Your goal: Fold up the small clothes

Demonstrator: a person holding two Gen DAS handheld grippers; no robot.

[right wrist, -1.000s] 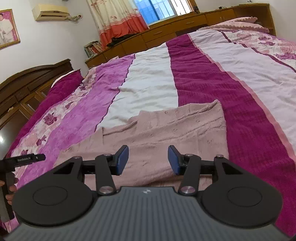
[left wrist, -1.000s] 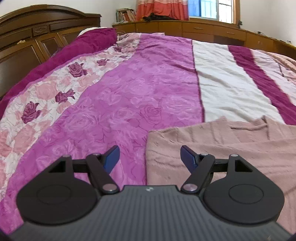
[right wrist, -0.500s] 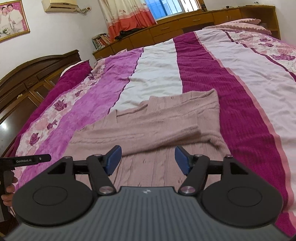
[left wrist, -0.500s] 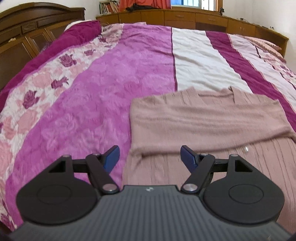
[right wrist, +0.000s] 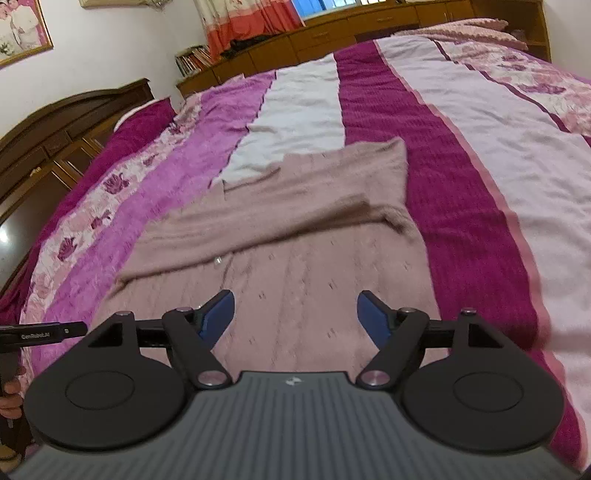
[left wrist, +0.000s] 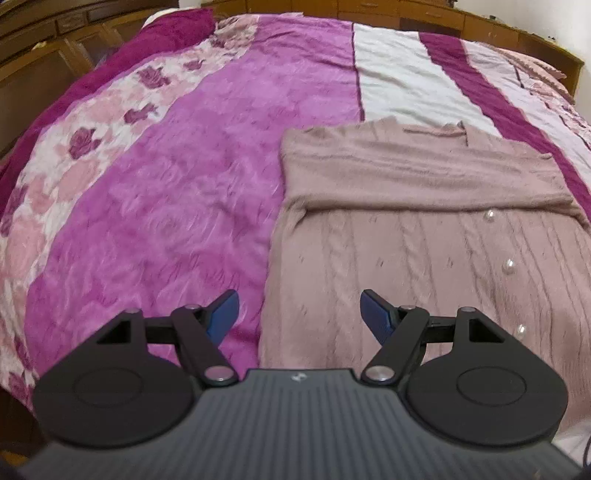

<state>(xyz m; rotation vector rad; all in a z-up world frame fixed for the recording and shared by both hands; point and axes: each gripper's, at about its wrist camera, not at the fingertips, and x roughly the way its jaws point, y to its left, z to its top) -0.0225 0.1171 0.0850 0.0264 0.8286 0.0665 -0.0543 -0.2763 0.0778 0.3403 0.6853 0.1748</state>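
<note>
Here, nearest the lens in the left wrist view, the left gripper [left wrist: 298,312] hangs with its two blue-tipped fingers [left wrist: 222,314] spread wide and nothing between them, straddling the left side edge of the one garment in sight, a dusty-pink cable-knit sweater with small pearl beads [left wrist: 424,258]; one finger sits over bare bedspread, the other over the knit. In the right wrist view the right gripper [right wrist: 295,314] is likewise spread and empty, poised over the lower middle of the same sweater [right wrist: 295,266], whose right side edge lies to the right of the gripper, towards the centre-right of that frame. The sweater lies flat on the striped magenta, white and floral bedspread [left wrist: 166,203], its long axis running away from both grippers toward the top of each frame, and a band of knit, seemingly a sleeve, is already laid across its width in the middle of the frame. So the coming grasp likely turns on the near hem or side edges, which sit just ahead of and below the fingers; the left gripper is nearer the left edge, the right nearer the right. Three pearl beads [left wrist: 509,264] show clearly in the left view. Farther off stand a dark wooden headboard [right wrist: 74,122] at upper left and a low wooden cabinet run [right wrist: 369,33] under red-and-cream curtains [right wrist: 251,22].
</note>
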